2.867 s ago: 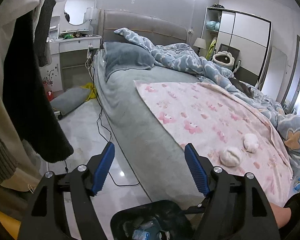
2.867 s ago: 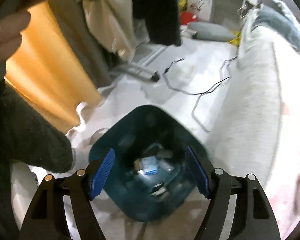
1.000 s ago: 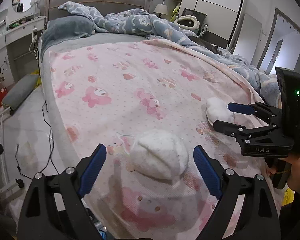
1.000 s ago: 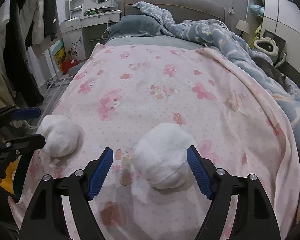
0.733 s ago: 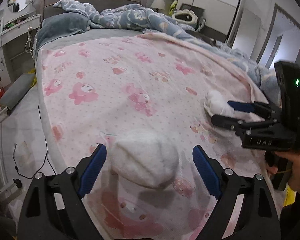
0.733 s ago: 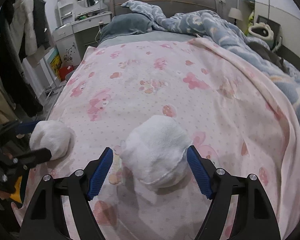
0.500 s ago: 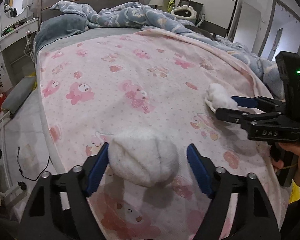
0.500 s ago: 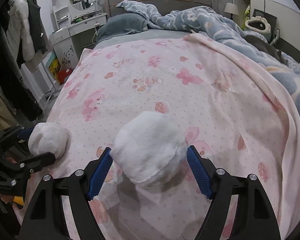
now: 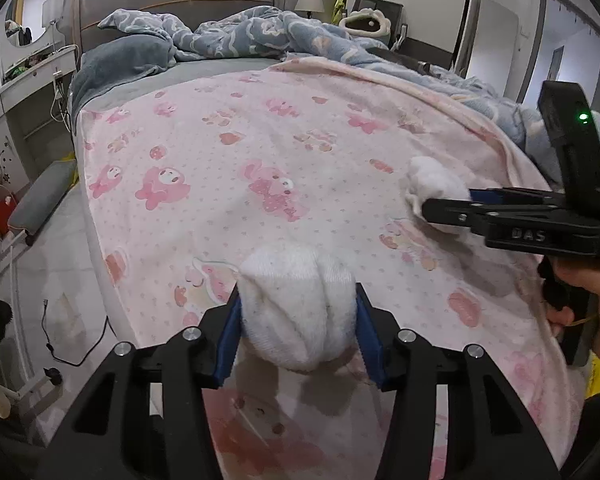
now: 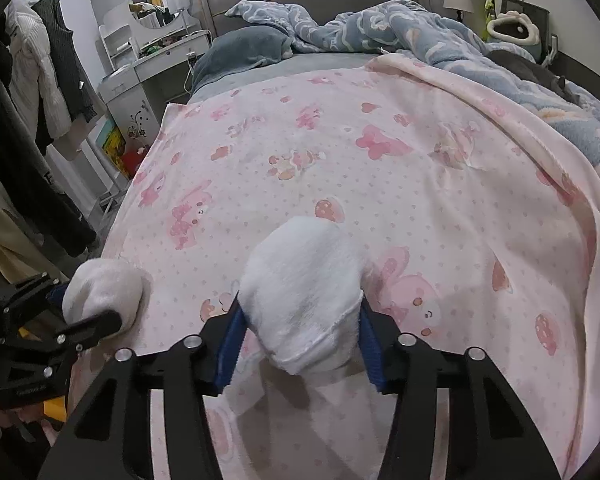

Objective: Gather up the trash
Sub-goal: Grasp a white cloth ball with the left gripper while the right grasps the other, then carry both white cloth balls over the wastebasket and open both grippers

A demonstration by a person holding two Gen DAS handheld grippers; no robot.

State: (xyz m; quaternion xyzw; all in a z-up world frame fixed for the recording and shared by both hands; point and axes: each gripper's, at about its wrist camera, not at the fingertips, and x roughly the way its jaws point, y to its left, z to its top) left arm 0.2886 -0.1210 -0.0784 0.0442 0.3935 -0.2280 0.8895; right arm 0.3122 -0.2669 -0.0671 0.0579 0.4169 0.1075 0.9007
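Observation:
Two white balled-up socks lie on the pink cartoon-print blanket [image 9: 284, 152] on the bed. My left gripper [image 9: 298, 320] is shut on one sock ball [image 9: 298, 304] near the bed's foot edge. My right gripper [image 10: 300, 328] is shut on the other sock ball [image 10: 308, 292]. The right gripper with its sock [image 9: 434, 184] shows at the right of the left wrist view. The left gripper with its sock [image 10: 102, 292] shows at the lower left of the right wrist view.
A rumpled blue duvet [image 9: 268, 32] and grey pillow [image 9: 120, 64] lie at the bed's head. A dressing table [image 10: 152, 68] and hanging clothes [image 10: 32, 100] stand on the left. Cables [image 9: 76, 344] trail on the floor beside the bed.
Both grippers have closed from open around the sock balls to gripping them. Earlier still, both were over the dark trash bin on the floor.

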